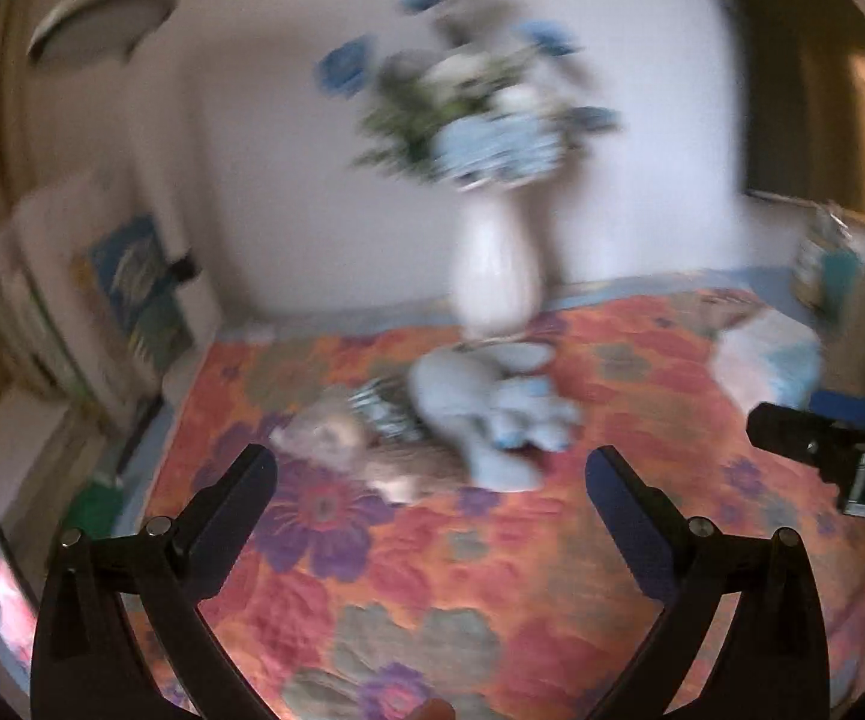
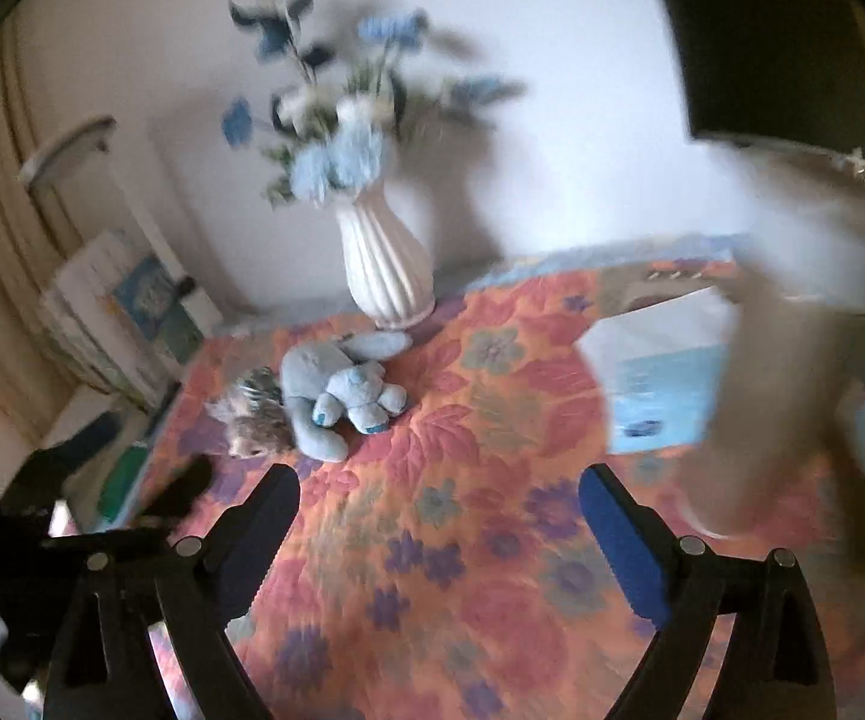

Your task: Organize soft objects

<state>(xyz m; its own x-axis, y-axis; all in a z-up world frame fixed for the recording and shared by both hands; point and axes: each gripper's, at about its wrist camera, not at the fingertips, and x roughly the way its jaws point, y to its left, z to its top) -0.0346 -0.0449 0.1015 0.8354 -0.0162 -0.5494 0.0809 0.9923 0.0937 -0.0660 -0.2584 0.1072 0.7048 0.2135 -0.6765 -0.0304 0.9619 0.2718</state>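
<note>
A floral quilt (image 2: 444,480) spreads across the surface, bounded at the left by a stack of papers (image 2: 126,312) and at the back by a white vase (image 2: 387,264), with bare quilt ahead of both grippers. The left gripper (image 1: 432,468) and right gripper (image 2: 438,489) both gape wide and hold nothing. Ahead of them, near the vase, lie a grey-brown plush (image 2: 252,420) and, touching it on the right, a pale blue plush bunny (image 2: 336,390), both blurred.

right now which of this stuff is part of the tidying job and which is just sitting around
For the job:
- blue plush toy
- grey plush toy
- left gripper, fingers open
- right gripper, fingers open

Just lying about:
- white vase of blue flowers
- floral quilt
- stacked papers at the left
</note>
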